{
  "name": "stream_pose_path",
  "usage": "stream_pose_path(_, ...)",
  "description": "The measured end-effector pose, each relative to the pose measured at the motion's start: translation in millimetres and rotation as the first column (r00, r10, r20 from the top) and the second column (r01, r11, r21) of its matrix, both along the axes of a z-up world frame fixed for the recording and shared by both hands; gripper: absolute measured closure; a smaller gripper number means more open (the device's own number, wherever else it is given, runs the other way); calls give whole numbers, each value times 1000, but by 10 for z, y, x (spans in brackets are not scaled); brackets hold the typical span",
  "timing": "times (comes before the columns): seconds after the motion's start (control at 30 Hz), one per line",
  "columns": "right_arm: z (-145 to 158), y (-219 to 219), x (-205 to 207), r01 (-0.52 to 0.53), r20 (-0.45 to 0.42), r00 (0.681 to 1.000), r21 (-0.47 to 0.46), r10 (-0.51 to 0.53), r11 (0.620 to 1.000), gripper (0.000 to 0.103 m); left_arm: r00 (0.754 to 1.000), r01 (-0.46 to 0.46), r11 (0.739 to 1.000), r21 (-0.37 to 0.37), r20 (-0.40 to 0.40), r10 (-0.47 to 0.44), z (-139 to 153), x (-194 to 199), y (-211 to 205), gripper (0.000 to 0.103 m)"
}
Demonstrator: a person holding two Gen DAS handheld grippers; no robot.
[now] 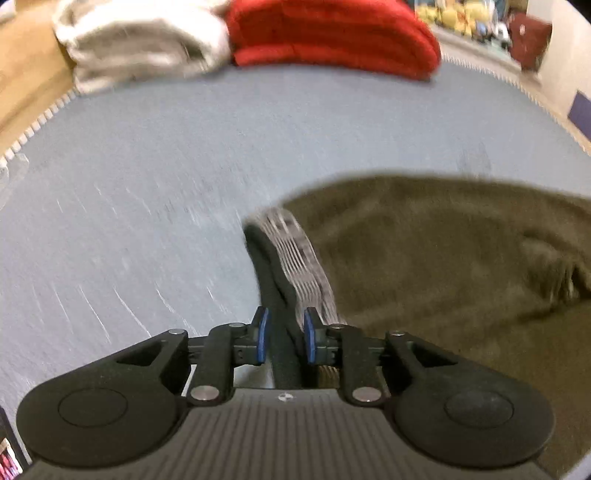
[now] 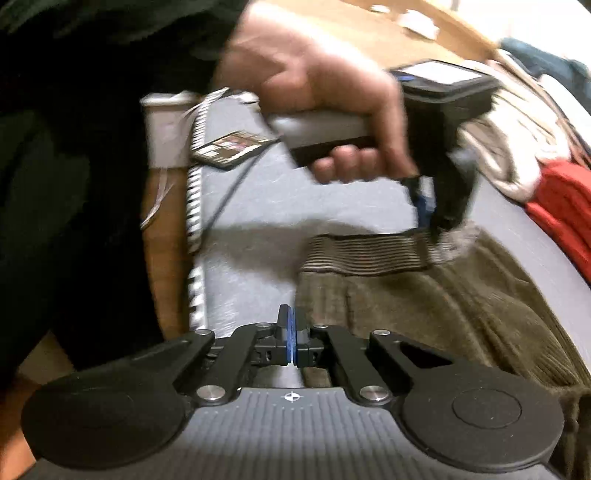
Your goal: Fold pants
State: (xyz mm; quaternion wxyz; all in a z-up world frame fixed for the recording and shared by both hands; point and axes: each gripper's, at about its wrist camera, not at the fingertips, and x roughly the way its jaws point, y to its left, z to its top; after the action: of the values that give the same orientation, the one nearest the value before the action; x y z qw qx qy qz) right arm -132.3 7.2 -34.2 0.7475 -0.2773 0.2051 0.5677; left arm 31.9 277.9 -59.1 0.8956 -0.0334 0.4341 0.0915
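Olive-brown pants (image 1: 443, 258) lie on a grey-blue mat (image 1: 147, 184), with a striped elastic waistband (image 1: 299, 266). My left gripper (image 1: 284, 336) is shut on the waistband's dark edge, which runs between its blue pads. In the right wrist view the left gripper (image 2: 432, 221) grips the far end of the waistband (image 2: 365, 254), held by a hand. My right gripper (image 2: 292, 339) has its pads pressed together at the near corner of the pants (image 2: 424, 306); whether fabric is pinched between them does not show.
A folded white-grey garment (image 1: 147, 40) and a folded red one (image 1: 332, 33) lie at the mat's far edge. A phone (image 2: 232, 147) with a cable lies on the mat near the person's dark-clothed body (image 2: 74, 166). Wooden floor borders the mat.
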Motion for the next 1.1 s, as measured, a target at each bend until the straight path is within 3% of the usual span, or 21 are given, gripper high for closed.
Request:
stream_pose_path(0.03, 18, -28, 82, 44, -15, 999, 5, -44, 999, 92, 999, -9, 1000, -20, 31, 10, 49, -4, 42, 72)
stream_pose_path(0.1, 40, -115, 262, 135, -63, 989, 16, -134, 991, 70, 997, -33, 997, -72, 71, 38, 97, 7, 112, 65)
stream_pose_path(0.23, 32, -305, 601, 312, -157, 938, -16, -310, 950, 62, 994, -18, 994, -108, 103, 29, 61, 155, 133, 65)
stream_pose_path(0.33, -70, -482, 856, 460, -237, 851, -97, -469, 883, 54, 992, 6, 994, -108, 124, 7, -20, 355, 111, 65)
stream_pose_path(0.43, -260, -669, 1093, 571, -321, 717, -240, -619, 786, 49, 987, 45, 995, -94, 156, -30, -90, 601, 36, 65)
stream_pose_path(0.47, -346, -750, 1160, 587, -359, 670, -282, -650, 759, 49, 985, 61, 995, -78, 165, -47, -117, 681, 4, 63)
stream_pose_path(0.5, -380, -816, 1159, 591, -386, 656, -273, -649, 759, 49, 983, 74, 995, -64, 172, -62, -132, 759, -40, 55)
stream_pose_path(0.6, -352, -894, 1139, 583, -405, 657, -263, -636, 769, 49, 977, 97, 995, -16, 194, -92, -204, 971, -119, 40)
stream_pose_path(0.77, -333, -1016, 1131, 578, -447, 632, -272, -633, 769, 49, 981, 93, 995, 23, 170, -96, -361, 1353, -126, 32)
stream_pose_path(1.1, -194, -1325, 1250, 603, -505, 576, -270, -643, 751, 49, 983, 169, 984, -47, 82, -165, -711, 1756, -56, 31)
